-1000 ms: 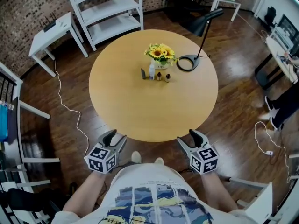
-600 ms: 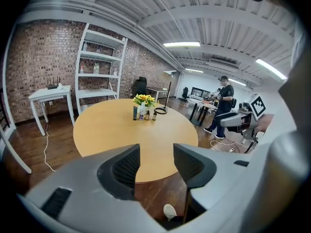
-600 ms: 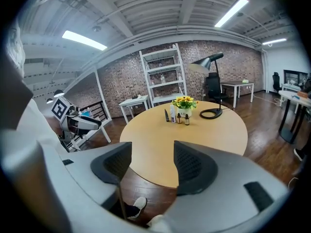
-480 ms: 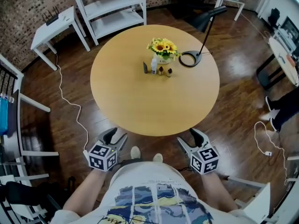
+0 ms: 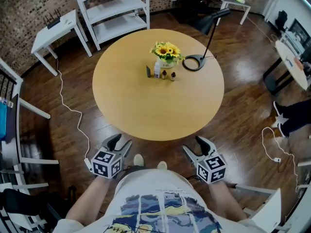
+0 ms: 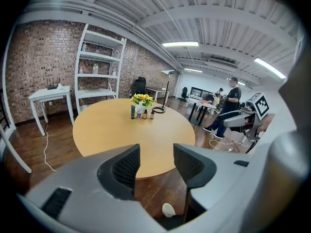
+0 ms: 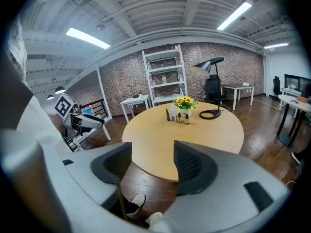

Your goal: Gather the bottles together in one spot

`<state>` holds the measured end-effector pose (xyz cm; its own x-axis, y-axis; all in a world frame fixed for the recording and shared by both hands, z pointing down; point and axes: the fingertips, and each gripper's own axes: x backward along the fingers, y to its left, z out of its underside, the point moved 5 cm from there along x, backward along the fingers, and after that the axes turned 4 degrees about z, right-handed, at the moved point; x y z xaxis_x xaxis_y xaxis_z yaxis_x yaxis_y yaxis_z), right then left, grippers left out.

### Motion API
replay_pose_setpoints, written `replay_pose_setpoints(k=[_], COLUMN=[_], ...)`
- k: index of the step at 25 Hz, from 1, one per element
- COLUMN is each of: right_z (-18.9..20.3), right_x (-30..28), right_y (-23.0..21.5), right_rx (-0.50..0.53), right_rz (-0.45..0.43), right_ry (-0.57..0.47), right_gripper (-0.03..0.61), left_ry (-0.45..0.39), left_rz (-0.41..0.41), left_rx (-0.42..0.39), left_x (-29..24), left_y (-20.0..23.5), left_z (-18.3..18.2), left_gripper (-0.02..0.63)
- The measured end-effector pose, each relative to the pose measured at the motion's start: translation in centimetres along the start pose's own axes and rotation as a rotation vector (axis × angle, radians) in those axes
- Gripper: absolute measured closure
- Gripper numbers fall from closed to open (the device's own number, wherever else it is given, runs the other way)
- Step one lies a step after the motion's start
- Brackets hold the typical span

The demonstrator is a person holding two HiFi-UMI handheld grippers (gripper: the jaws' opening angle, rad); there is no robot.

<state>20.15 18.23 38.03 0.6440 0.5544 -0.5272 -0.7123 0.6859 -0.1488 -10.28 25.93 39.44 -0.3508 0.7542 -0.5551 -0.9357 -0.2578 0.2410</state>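
Four bottles stand in a tight row at the far side of the round wooden table (image 5: 146,115), in front of a sunflower vase (image 5: 166,53): a dark bottle (image 5: 148,72), a taller white bottle (image 5: 157,70) and two small brown bottles (image 5: 164,74) (image 5: 172,75). The row also shows in the left gripper view, dark bottle (image 6: 132,112) first, and in the right gripper view, white bottle (image 7: 173,113). My left gripper (image 5: 120,143) (image 6: 156,166) and right gripper (image 7: 153,166) (image 5: 193,146) hang just off the table's near edge, far from the bottles. Both are open and empty.
A black desk lamp with a ring base (image 5: 194,62) stands right of the vase. White shelving (image 5: 114,13) and a small white table (image 5: 53,30) lie beyond the table. A white cable (image 5: 73,113) runs over the wooden floor at left. A person (image 6: 228,108) is off to the right.
Both grippers have drifted a little back from the table's near edge, with their jaws as before. The bottles have not moved.
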Motion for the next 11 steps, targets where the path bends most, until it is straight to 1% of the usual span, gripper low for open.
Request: replay_pose_setpoints(k=[3,11], right_z=[0.2,0.5], right_x=[0.6,2.1], right_y=[0.1,-0.3], right_rx=[0.002,-0.009], right_rz=[0.007,0.013], right_ry=[-0.006,-0.016], right_gripper=[0.291,0.29], left_ry=[-0.006,0.014], left_rz=[0.001,0.007], left_rx=[-0.002,-0.013], left_x=[0.3,0.4], left_y=[-0.3,-1.7], left_z=[0.2,0.4], left_gripper=[0.422,0.422])
